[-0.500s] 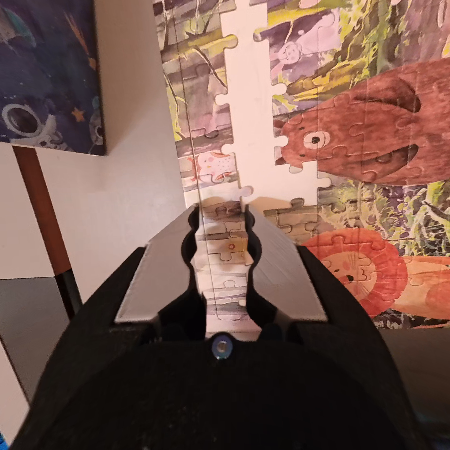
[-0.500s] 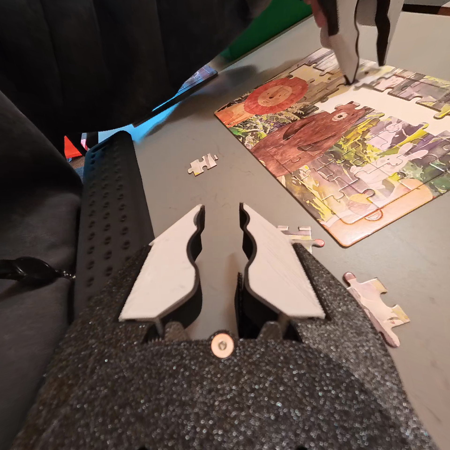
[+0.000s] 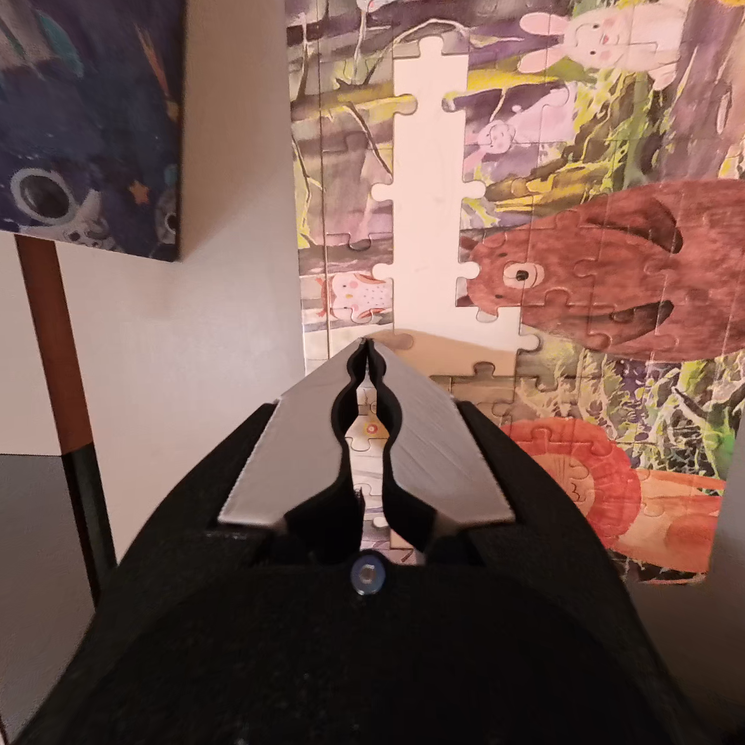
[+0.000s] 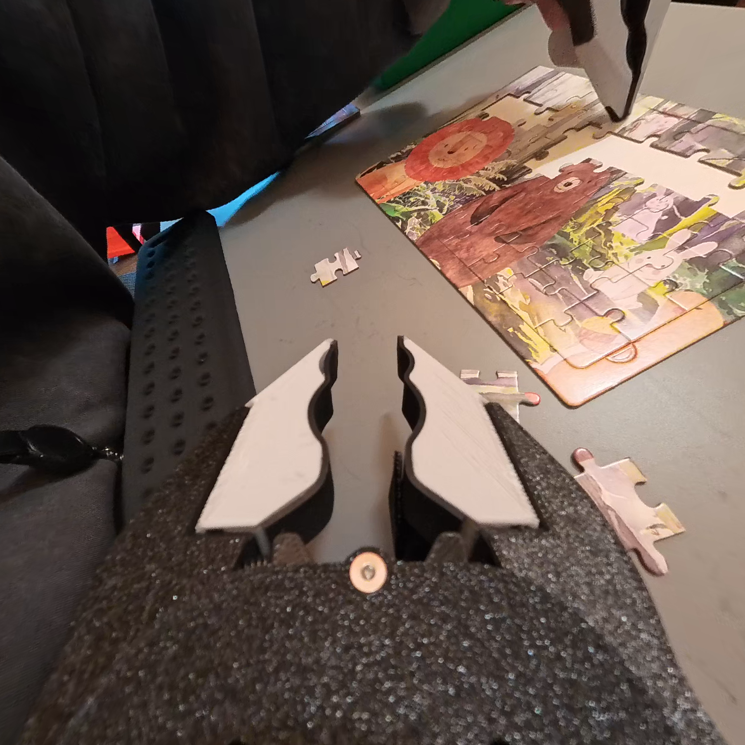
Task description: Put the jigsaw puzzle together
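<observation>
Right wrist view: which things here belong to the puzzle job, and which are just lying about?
Part of the job:
puzzle board
white gap in the puzzle
three loose pieces
left gripper, shut, tips on the puzzle
right gripper, open, empty

Lying about:
space picture
black perforated armrest
green sheet

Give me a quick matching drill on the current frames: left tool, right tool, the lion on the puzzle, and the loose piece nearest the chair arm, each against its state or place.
Things:
1. left tool
2. right tool
3. lion
4. loose piece nearest the chair arm

States or places:
A. lying alone on the grey table, apart from the puzzle board
B. open, over bare table
C. near a corner of the assembled puzzle
D. shut, tips down at the edge of the white gap in the puzzle

Pairs: 1-D, 2-B, 3-C, 4-A
</observation>
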Demonstrator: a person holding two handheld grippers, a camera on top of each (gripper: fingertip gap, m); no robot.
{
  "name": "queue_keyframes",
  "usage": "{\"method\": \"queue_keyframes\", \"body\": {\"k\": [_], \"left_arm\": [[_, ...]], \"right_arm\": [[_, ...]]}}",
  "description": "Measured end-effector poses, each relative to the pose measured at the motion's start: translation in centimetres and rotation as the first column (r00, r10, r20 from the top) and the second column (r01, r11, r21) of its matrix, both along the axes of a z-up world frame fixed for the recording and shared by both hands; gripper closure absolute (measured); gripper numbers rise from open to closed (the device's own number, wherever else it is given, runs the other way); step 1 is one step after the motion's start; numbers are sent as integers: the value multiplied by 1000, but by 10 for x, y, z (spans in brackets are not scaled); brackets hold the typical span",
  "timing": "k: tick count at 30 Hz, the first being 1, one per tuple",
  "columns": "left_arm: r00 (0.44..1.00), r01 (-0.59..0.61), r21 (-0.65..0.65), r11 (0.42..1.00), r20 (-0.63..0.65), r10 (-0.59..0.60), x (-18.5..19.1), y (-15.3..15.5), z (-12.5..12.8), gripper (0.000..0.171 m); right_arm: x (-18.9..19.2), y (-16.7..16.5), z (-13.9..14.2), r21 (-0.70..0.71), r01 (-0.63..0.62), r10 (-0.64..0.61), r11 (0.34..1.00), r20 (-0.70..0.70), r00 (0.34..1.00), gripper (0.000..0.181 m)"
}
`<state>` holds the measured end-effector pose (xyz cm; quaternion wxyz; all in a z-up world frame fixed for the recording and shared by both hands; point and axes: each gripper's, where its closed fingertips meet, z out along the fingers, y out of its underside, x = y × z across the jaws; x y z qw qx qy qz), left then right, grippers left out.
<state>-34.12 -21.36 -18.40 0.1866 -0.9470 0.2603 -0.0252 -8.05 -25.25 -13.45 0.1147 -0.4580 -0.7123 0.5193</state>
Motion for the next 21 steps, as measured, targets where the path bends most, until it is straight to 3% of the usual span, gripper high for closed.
{"method": "queue_keyframes", "body": {"k": [8,21], "left_arm": [[999,-33,24,999,-7,33,-5,5,11,171],[999,-16,53,998,-35,18,3,2,1,171]], "right_arm": [[0,-1,-1,5,-3,3,1000,5,1000,152],[0,0,-1,10,3,-3,1000,-1,1000,152]]}}
